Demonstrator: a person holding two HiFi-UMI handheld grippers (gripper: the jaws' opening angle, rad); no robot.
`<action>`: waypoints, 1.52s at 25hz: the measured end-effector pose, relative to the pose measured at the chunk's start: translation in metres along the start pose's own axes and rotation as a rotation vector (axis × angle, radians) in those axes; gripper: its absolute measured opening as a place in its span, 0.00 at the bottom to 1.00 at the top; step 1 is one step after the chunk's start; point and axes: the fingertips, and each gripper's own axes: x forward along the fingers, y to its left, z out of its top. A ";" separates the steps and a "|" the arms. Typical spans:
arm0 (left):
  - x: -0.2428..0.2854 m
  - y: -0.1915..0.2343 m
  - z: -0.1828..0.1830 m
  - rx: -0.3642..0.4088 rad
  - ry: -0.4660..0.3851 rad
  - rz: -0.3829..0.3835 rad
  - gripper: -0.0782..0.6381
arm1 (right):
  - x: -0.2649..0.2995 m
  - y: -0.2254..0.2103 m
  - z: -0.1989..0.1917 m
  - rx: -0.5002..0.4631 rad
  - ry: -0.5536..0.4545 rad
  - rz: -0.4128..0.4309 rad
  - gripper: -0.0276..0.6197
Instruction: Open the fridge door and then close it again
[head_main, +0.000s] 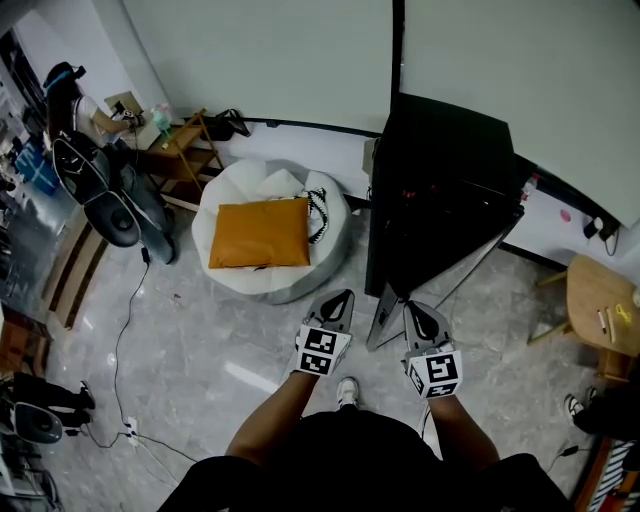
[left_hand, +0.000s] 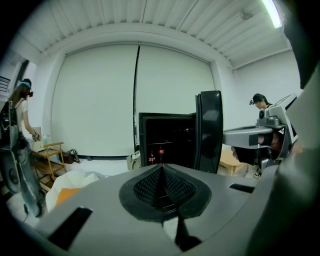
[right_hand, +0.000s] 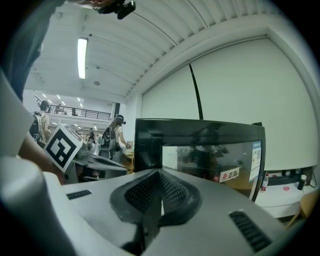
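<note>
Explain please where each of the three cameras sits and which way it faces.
Head view: on the person's head, looking steeply down at the floor, an orange cushion and the black fridge; both arms, the left hand-held gripper and the right hand-held gripper show.
Left gripper view: on the left hand-held gripper, facing the open fridge's inside; its shut jaws show.
Right gripper view: on the right hand-held gripper, facing the glass of the fridge door; its shut jaws show.
Shared: all three show the fridge.

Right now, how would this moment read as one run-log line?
fridge door: open, not yet closed | left gripper: shut, empty | right gripper: shut, empty, facing the door's glass front
</note>
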 end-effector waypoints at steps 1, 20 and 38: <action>0.001 0.003 -0.001 -0.002 0.002 0.001 0.14 | 0.003 0.000 0.000 0.000 -0.001 -0.001 0.07; 0.020 0.038 0.010 0.017 -0.021 -0.005 0.14 | 0.047 0.000 0.005 -0.049 0.000 -0.009 0.07; 0.035 0.074 0.014 0.030 -0.031 0.009 0.14 | 0.088 -0.006 0.013 -0.052 -0.004 -0.023 0.07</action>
